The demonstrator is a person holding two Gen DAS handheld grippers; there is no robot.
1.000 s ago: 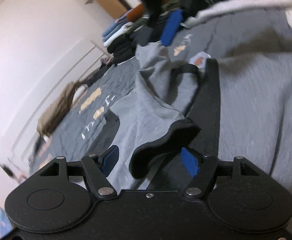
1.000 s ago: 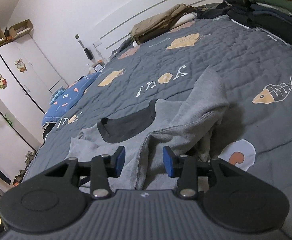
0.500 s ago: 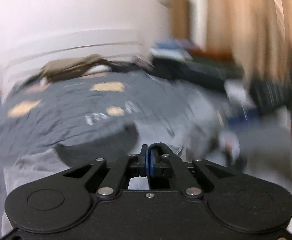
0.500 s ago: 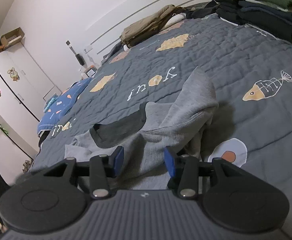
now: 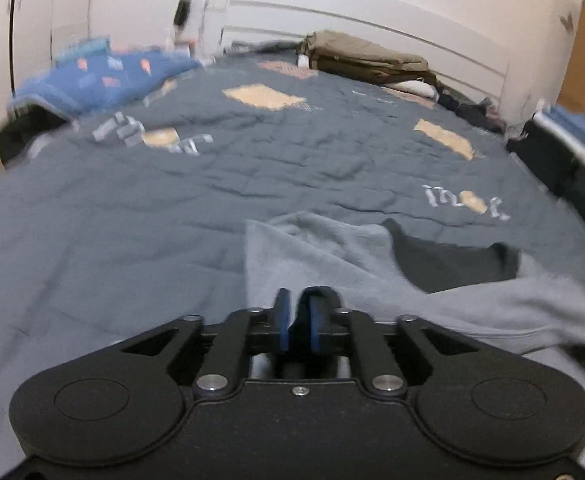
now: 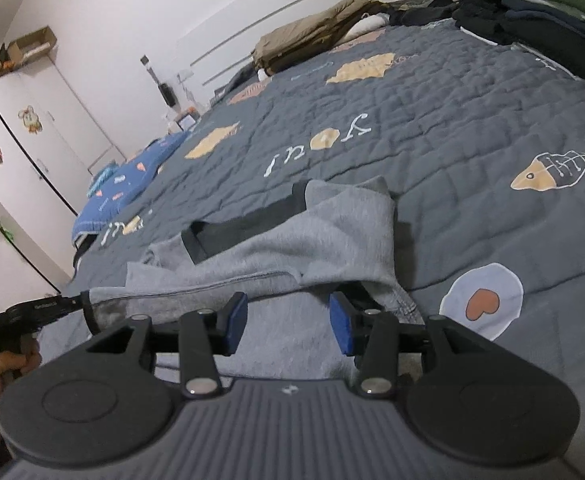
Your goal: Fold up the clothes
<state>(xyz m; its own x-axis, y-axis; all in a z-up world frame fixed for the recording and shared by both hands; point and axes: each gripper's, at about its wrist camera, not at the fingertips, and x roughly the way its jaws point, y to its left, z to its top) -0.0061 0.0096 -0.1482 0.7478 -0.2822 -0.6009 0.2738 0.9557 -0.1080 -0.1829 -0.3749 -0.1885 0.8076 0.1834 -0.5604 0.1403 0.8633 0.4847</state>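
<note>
L gripper point(image 5: 297, 322) now clamped on sweatshirt point(image 5: 332, 256) cuff | R gripper point(image 6: 288, 320) open

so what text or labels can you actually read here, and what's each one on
"youi", upside down to the camera, on the grey quilt, stitched in white.
Same lettering in the left wrist view: blurred.
Partial lettering near the quilt's left edge: unreadable.
Small print on the left gripper: too small to read.
</note>
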